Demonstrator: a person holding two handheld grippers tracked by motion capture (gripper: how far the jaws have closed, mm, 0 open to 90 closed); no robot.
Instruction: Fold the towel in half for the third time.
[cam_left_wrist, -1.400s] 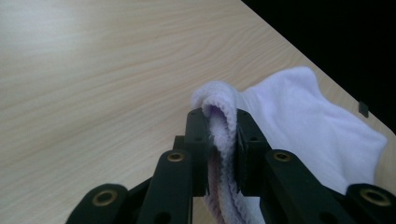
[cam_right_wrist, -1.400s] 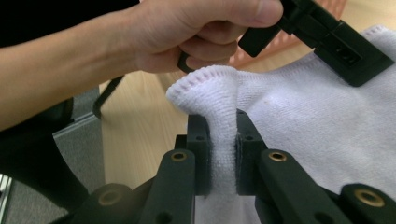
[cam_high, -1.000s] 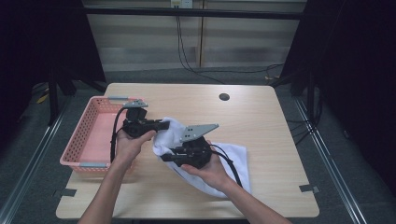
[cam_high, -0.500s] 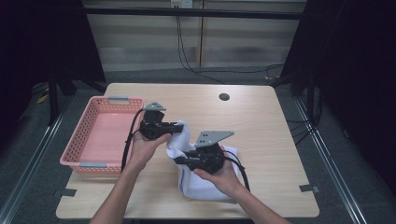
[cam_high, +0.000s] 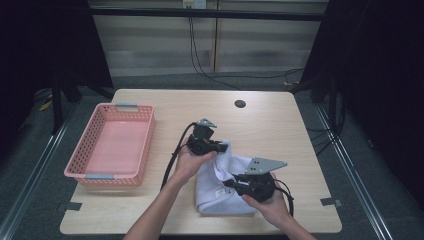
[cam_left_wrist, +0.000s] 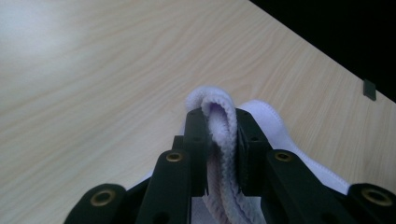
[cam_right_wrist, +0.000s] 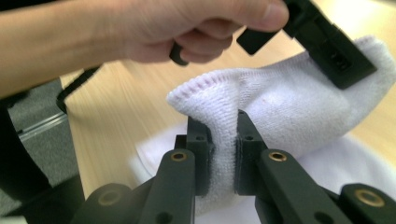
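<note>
A white towel (cam_high: 225, 192) lies partly folded on the wooden table (cam_high: 280, 130), right of centre near the front. My left gripper (cam_high: 224, 147) is shut on the towel's far edge and holds it lifted; in the left gripper view the towel's hem (cam_left_wrist: 220, 123) is pinched between the jaws. My right gripper (cam_high: 229, 183) is shut on another edge of the towel (cam_right_wrist: 280, 102) closer to the front. In the right gripper view the cloth bunches between the jaws, and the other hand (cam_right_wrist: 154, 28) with its gripper sits just beyond.
A pink plastic basket (cam_high: 112, 145) stands at the table's left side. A round dark cable hole (cam_high: 240, 104) lies near the far edge. Dark floor and metal rails surround the table.
Both grippers have carried the towel to the right, away from the basket. The towel now lies lower and more folded on the table.
</note>
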